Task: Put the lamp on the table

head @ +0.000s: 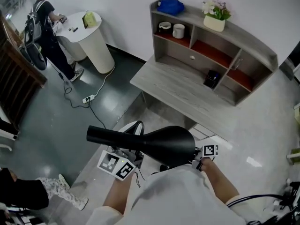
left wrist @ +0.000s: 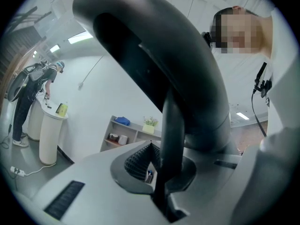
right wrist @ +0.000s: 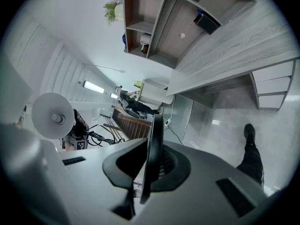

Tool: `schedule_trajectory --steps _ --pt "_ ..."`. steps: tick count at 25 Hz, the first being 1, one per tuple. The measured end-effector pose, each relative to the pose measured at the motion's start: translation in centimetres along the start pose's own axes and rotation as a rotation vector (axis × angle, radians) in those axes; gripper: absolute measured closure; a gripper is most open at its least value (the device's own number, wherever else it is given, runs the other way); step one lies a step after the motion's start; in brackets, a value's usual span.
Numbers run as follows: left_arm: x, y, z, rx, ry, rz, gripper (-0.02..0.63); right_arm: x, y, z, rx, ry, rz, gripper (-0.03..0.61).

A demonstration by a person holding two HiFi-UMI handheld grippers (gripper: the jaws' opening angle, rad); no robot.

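Note:
A black lamp [head: 159,144] lies sideways in the air in front of me, its narrow end pointing left and its wide end to the right. My left gripper [head: 129,154] is under its left part, shut on a thin black part of the lamp [left wrist: 171,125] in the left gripper view. At the wide end my right gripper [head: 199,161] is shut on a thin black edge of the lamp [right wrist: 153,149]. The grey wooden table [head: 187,95] with its shelf unit stands ahead, also seen as the table [right wrist: 243,46] in the right gripper view.
The shelf holds a blue bundle [head: 170,6], a flower pot [head: 214,18], mugs [head: 178,30] and a black box [head: 212,78]. A white round counter [head: 91,39] with a person [head: 47,27] stands far left. A power strip [head: 89,99] lies on the floor. Someone's legs [head: 58,191] are at bottom left.

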State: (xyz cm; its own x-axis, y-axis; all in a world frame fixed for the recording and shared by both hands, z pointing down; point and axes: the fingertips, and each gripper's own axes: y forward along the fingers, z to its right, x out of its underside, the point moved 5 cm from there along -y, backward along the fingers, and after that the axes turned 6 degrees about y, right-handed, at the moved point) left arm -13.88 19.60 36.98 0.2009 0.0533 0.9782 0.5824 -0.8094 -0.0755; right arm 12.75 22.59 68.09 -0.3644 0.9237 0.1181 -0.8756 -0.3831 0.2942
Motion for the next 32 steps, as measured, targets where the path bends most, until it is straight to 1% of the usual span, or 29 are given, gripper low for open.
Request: schedule_trajectory --steps 3,7,9,11,12,14,15,18,21,24,26,27,29,30,31,32 --pt "0.1 1.8 -1.4 -0.01 0.001 -0.008 0.606 -2.1 1.7 -0.1 -0.047 0.017 -0.013 0.555" --pt "-0.3 4.8 -3.6 -0.028 0.01 -0.004 0.606 -6.0 3.7 0.1 -0.052 0.01 -0.043 0.555" --pt "-0.8 6.4 -4.8 -0.052 0.022 0.007 0.606 -8.2 4.5 0.3 -0.042 -0.004 -0.061 0.555" --pt "-1.0 8.1 -5.8 -0.071 0.027 0.015 0.606 -10.3 5.5 0.3 -0.063 0.012 -0.074 0.556" --pt "-1.0 9.0 -6.3 -0.076 0.027 0.018 0.606 -11.4 5.9 0.4 -0.057 0.015 -0.078 0.555" --pt "-1.0 10.7 -7.3 -0.082 0.026 0.027 0.606 -13.7 6.2 1.0 -0.004 -0.005 -0.091 0.555" --pt "-1.0 11.5 -7.7 -0.087 0.028 0.032 0.606 -14.8 6.5 1.0 -0.011 -0.012 -0.098 0.555" --pt "-1.0 13.7 -9.1 -0.102 0.036 0.043 0.606 -17.8 8.3 0.2 -0.09 0.003 -0.114 0.555" --pt "-1.1 15.7 -10.5 -0.11 0.037 0.051 0.606 -20.4 9.2 0.8 -0.063 -0.014 -0.12 0.555" --pt "-1.2 17.9 -11.9 -0.112 0.044 0.056 0.606 -22.9 10.4 0.7 -0.086 -0.015 -0.119 0.555" --pt "-1.0 19.1 -12.7 -0.111 0.046 0.049 0.606 -24.1 10.9 1.0 -0.086 -0.019 -0.12 0.555" --pt "-0.9 19.7 -13.1 -0.11 0.047 0.044 0.606 -24.6 11.1 1.2 -0.068 -0.016 -0.119 0.555" --pt "-0.9 20.9 -14.2 -0.106 0.047 0.035 0.606 -25.8 11.2 1.8 0.006 -0.014 -0.115 0.555" --pt "-0.8 21.5 -14.7 -0.102 0.046 0.031 0.606 -26.4 11.5 2.0 0.03 -0.01 -0.111 0.555" --pt "-0.7 22.1 -15.2 -0.096 0.044 0.027 0.606 -26.8 11.9 2.0 0.022 -0.002 -0.108 0.555" --pt "-0.5 22.6 -15.7 -0.085 0.04 0.022 0.606 -27.3 12.7 1.8 -0.012 0.005 -0.102 0.555"
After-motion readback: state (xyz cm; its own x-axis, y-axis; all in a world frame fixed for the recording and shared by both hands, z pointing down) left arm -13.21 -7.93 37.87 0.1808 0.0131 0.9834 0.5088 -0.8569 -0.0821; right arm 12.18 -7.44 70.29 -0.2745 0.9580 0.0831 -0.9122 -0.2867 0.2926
